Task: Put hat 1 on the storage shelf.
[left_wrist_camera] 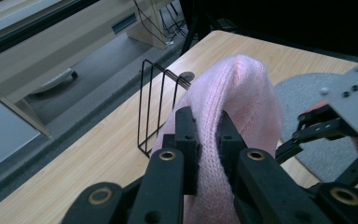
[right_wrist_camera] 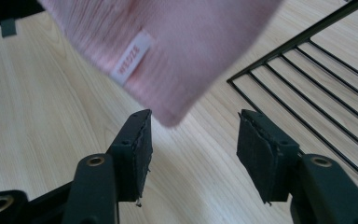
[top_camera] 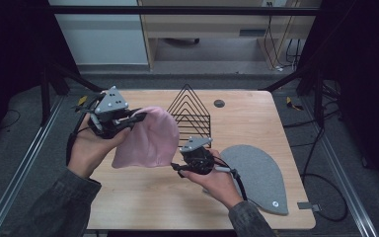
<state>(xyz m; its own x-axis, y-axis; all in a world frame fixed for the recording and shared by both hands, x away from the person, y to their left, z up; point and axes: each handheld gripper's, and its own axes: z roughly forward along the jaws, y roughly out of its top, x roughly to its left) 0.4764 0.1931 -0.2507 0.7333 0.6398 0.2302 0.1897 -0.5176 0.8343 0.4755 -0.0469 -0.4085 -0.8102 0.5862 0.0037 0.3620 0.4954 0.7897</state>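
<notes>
Right gripper [top_camera: 177, 167]: nearest to us, we hold it low over the desk [top_camera: 143, 197], just below the lower right corner of the pink beanie [top_camera: 145, 138]. In the right gripper view its jaws stand wide apart with bare desk between them and nothing gripped; the beanie's corner hangs just above the gap, nearer the left jaw.

Pink beanie: we see it lifted off the desk, hanging from its upper left edge and draping down to the right. A small white label [right_wrist_camera: 131, 58] with orange lettering sits on the knit near the lower corner.

Left gripper [top_camera: 137, 118]: we hold it raised at the beanie's upper left edge. In the left gripper view its jaws are nearly closed, pinching a fold of the pink knit between them.

Grey felt pad [top_camera: 256, 173]: it lies flat on the desk, to the right of the beanie and beyond the right hand, well apart from the knit.

Black wire rack [top_camera: 190, 116]: it stands upright on the desk just behind the beanie's right side, and the beanie covers part of its left.

Round grommet [top_camera: 219, 103]: it is set in the desk farther back, right of the beanie's top.
</notes>
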